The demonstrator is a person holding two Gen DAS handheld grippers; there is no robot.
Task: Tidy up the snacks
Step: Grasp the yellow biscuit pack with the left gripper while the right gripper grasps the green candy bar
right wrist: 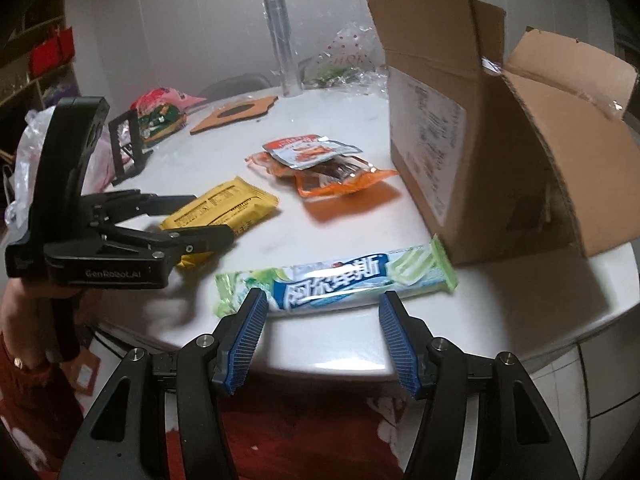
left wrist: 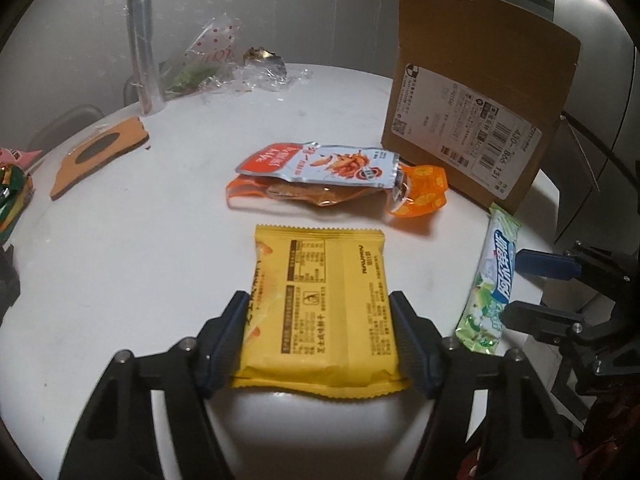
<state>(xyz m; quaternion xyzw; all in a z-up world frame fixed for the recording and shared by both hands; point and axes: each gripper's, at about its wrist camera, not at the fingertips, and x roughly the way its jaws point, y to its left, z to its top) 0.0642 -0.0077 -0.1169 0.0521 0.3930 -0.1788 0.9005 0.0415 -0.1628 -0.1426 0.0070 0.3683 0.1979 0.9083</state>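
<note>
My left gripper point(left wrist: 318, 312) is shut on a yellow snack packet point(left wrist: 320, 304), its fingers against both long sides; the packet looks to rest on the white round table point(left wrist: 160, 248). The packet point(right wrist: 224, 210) and the left gripper point(right wrist: 210, 220) also show in the right wrist view. My right gripper point(right wrist: 322, 316) is open and empty, just short of a long green-and-blue candy pack point(right wrist: 336, 282) at the table's near edge; the pack point(left wrist: 490, 280) lies right of the left gripper. Beyond lie a silver pouch point(left wrist: 320, 164) stacked on orange packets point(left wrist: 420, 194). An open cardboard box point(right wrist: 500, 152) stands at the right.
An orange cardboard piece point(left wrist: 96, 154), a clear tube point(left wrist: 144, 48) and crumpled plastic wrap point(left wrist: 224, 68) sit at the table's far side. Several more snack bags point(right wrist: 160, 114) and a black frame point(right wrist: 128, 146) are at the left edge. The table's edge runs close under my right gripper.
</note>
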